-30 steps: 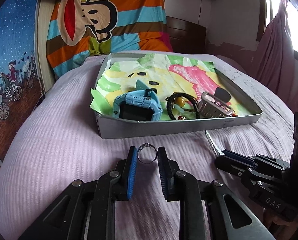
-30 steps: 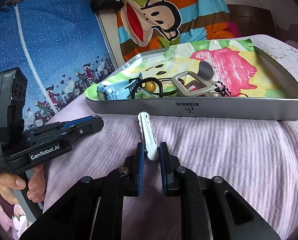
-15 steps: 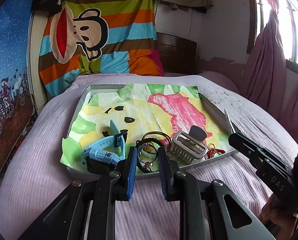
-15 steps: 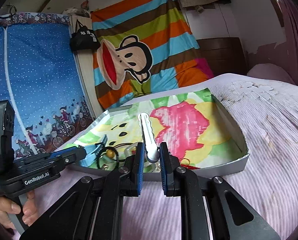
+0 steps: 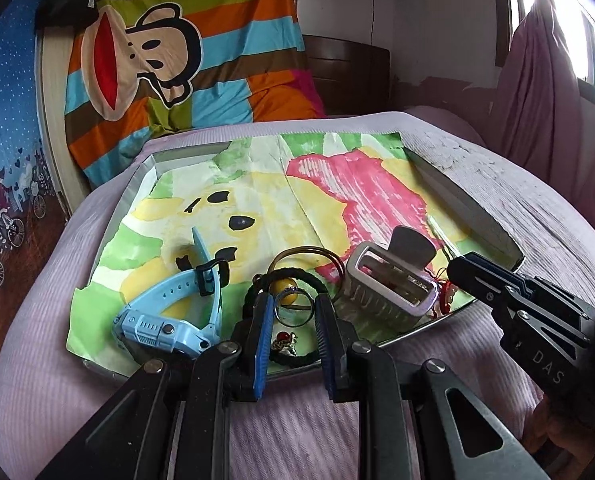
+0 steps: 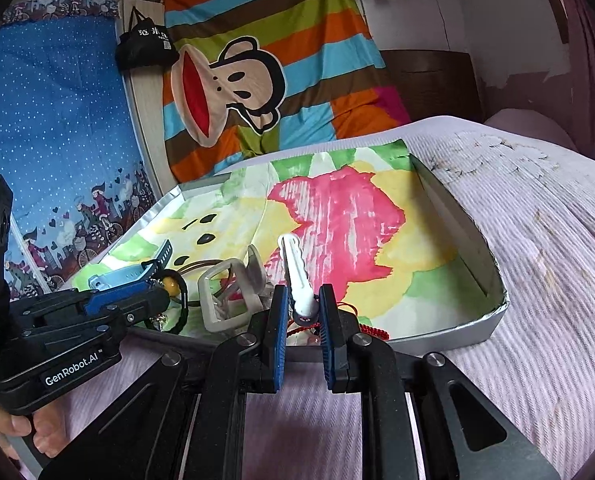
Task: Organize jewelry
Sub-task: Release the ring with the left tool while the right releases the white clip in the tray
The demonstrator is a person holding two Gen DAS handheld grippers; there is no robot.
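My left gripper is shut on a thin metal ring and holds it over the near edge of the silver tray. Under it lie a black cord bracelet with a yellow bead, a blue watch and a grey claw clip. My right gripper is shut on a white hair clip that points forward over the tray, above a red cord. Each gripper also shows in the other's view: the right gripper and the left gripper.
The tray is lined with a yellow, pink and green painted paper and rests on a bed with a pale purple cover. A striped monkey blanket hangs behind. A hand holds the left gripper's handle.
Both grippers rose from the bed cover and moved forward over the tray's near edge, the left one carrying the ring, the right one the white clip.
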